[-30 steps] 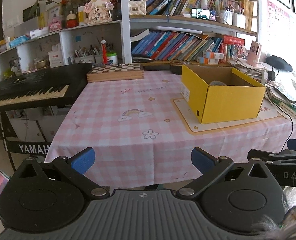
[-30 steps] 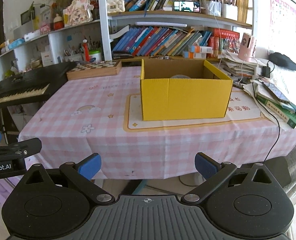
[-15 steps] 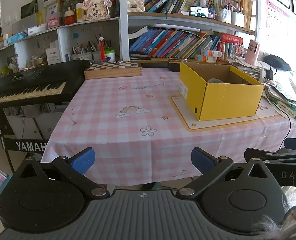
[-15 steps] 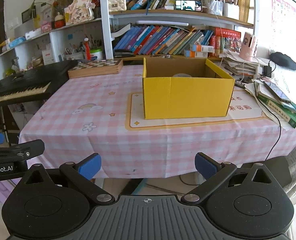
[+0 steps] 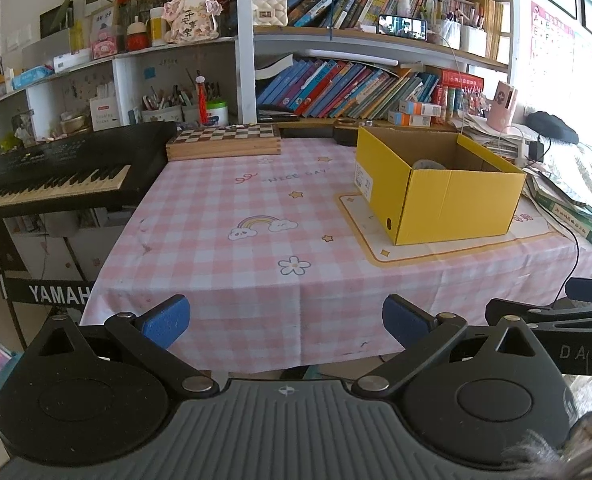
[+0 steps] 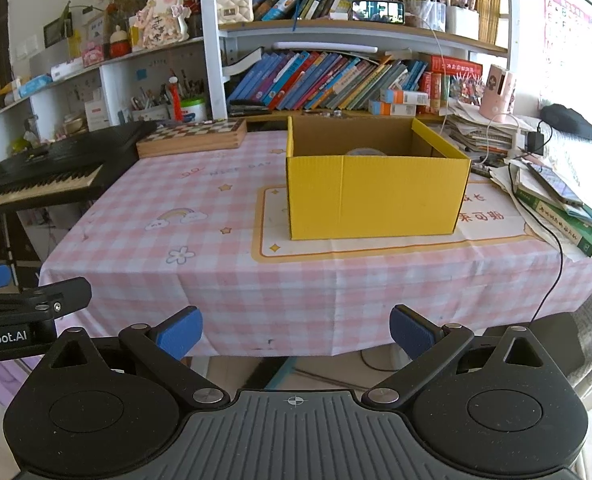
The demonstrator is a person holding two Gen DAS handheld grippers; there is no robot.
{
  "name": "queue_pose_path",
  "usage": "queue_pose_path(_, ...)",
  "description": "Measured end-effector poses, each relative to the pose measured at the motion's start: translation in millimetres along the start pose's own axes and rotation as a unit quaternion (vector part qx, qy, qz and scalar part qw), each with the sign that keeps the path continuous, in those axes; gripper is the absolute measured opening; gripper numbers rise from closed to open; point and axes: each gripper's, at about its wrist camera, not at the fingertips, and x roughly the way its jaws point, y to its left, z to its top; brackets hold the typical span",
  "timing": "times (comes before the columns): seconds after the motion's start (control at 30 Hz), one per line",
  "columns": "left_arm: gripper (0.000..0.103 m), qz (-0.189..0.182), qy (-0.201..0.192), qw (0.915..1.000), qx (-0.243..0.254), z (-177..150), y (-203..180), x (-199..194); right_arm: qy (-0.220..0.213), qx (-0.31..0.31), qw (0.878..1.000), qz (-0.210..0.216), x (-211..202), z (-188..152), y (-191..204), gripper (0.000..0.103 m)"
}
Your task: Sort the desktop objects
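Note:
A yellow cardboard box stands open on a cream mat on the pink checked tablecloth. A pale round thing shows just inside the box, mostly hidden. My left gripper is open and empty, in front of and below the table's near edge. My right gripper is open and empty, also short of the near edge, facing the box. Each gripper shows at the side of the other's view.
A wooden chessboard box lies at the table's back. A black Yamaha keyboard stands left of the table. Stacked books and papers with a black cable lie right of the box. Full bookshelves rise behind.
Both grippers have drawn back a little from the table; the table and box look smaller and farther. Both stay open and empty.

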Motion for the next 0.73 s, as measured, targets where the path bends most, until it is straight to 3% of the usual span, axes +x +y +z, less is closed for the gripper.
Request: queue_pose_path(0.73,0.103,-0.015,-0.008,0.9998,-0.005,-0.4,0.5,-1.5,0.007,0.004,1.0,-0.002,3.1,-3.6,2.7,0.101)
